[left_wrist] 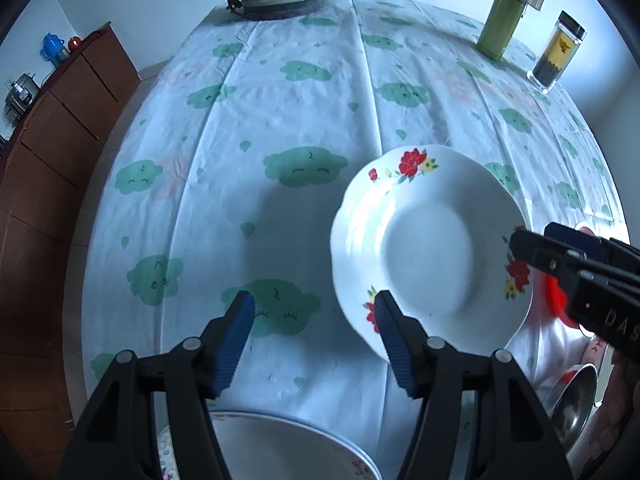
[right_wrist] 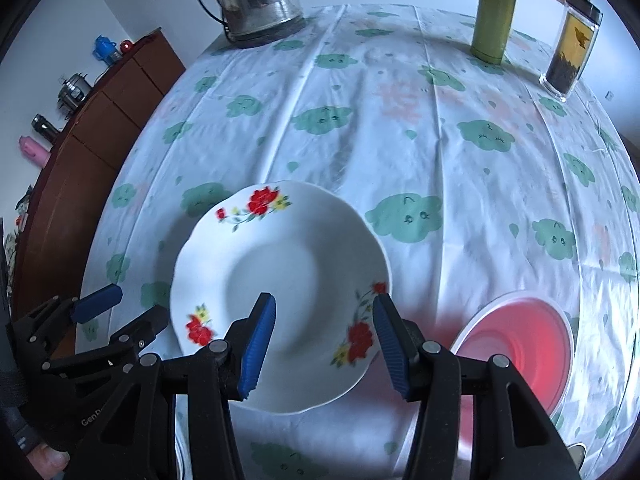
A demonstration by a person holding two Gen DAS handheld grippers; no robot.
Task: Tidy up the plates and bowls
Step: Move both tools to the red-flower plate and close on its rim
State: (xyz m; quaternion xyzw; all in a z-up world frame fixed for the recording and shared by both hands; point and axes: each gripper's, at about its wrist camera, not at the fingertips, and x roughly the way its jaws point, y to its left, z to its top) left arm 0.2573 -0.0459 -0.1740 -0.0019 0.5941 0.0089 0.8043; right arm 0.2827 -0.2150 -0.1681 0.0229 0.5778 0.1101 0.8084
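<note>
A white plate (left_wrist: 428, 248) with red flowers on its scalloped rim lies on the cloud-print tablecloth (left_wrist: 280, 120). My left gripper (left_wrist: 316, 336) is open just left of it, the right finger overlapping the plate's near-left rim, nothing between the pads. My right gripper (left_wrist: 536, 240) reaches in over the plate's right rim. In the right wrist view the plate (right_wrist: 280, 276) lies under my open right gripper (right_wrist: 324, 340), its flowered right rim showing between the fingers, contact unclear. My left gripper (right_wrist: 128, 312) sits at the plate's left edge. A red bowl (right_wrist: 516, 344) stands right of the plate.
A steel kettle (right_wrist: 256, 0), a green canister (right_wrist: 494, 16) and a clear jar (right_wrist: 572, 40) stand along the far edge. A white bowl (left_wrist: 280, 448) and a metal bowl (left_wrist: 576, 404) sit near the front. A brown cabinet (left_wrist: 60, 120) runs along the left.
</note>
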